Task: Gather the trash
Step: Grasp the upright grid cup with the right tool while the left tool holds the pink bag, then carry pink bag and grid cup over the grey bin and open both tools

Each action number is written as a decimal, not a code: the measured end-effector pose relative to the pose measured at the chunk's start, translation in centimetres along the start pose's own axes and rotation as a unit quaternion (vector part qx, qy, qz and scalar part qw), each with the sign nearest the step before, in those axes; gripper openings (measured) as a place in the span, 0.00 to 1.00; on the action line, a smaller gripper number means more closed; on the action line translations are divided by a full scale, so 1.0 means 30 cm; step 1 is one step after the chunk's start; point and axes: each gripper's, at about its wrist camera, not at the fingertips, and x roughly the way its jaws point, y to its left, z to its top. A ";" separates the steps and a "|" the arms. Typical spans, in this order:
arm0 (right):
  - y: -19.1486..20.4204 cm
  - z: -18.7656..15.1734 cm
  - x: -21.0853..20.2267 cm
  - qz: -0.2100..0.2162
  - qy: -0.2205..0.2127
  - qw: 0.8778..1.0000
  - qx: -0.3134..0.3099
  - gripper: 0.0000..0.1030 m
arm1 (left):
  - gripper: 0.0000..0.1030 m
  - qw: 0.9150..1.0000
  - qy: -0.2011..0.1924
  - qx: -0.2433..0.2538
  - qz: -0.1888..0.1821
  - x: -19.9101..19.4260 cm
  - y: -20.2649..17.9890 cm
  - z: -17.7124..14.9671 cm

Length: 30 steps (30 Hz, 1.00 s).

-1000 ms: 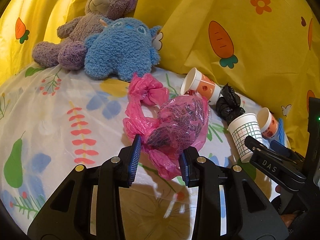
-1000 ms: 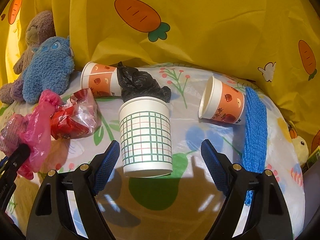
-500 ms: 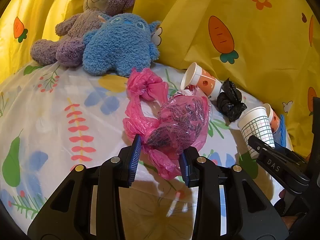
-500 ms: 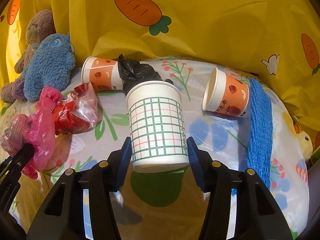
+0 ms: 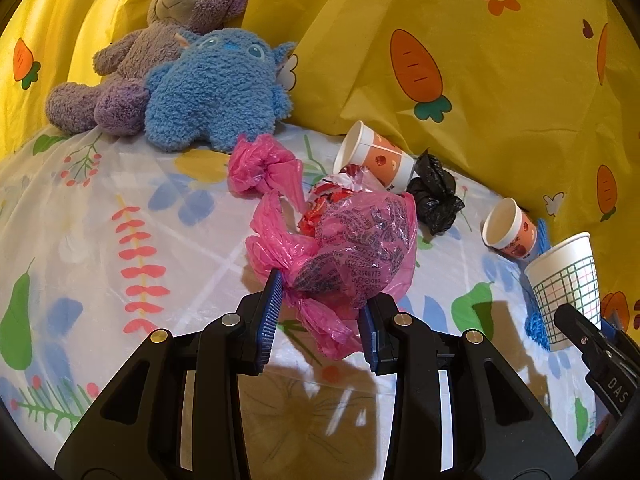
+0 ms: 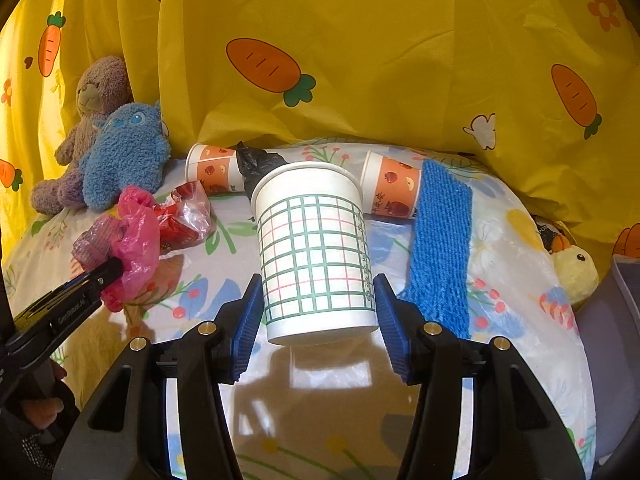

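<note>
Paper, grid-printed, the cup (image 6: 316, 252) now rides clear of the bed (image 6: 500, 264), clamped in our right gripper (image 6: 316, 312) (a second ago it stood there, fingers apart); our left gripper (image 5: 320, 312) keeps pinching the pink bag (image 5: 352, 256); both pieces are ready to carry off.
</note>
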 end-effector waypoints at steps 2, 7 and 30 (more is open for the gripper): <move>-0.018 -0.021 -0.037 -0.002 -0.005 1.000 -0.004 0.52 | 0.34 1.000 -0.001 0.006 -0.009 -0.026 -0.020 -0.008; -0.075 -0.067 -0.120 -0.006 -0.016 1.000 0.005 0.52 | 0.34 0.999 -0.013 0.026 -0.032 -0.102 -0.088 -0.032; -0.356 -0.203 -0.363 -0.047 -0.068 0.995 0.055 0.52 | 0.34 0.982 -0.007 0.130 -0.133 -0.255 -0.523 -0.194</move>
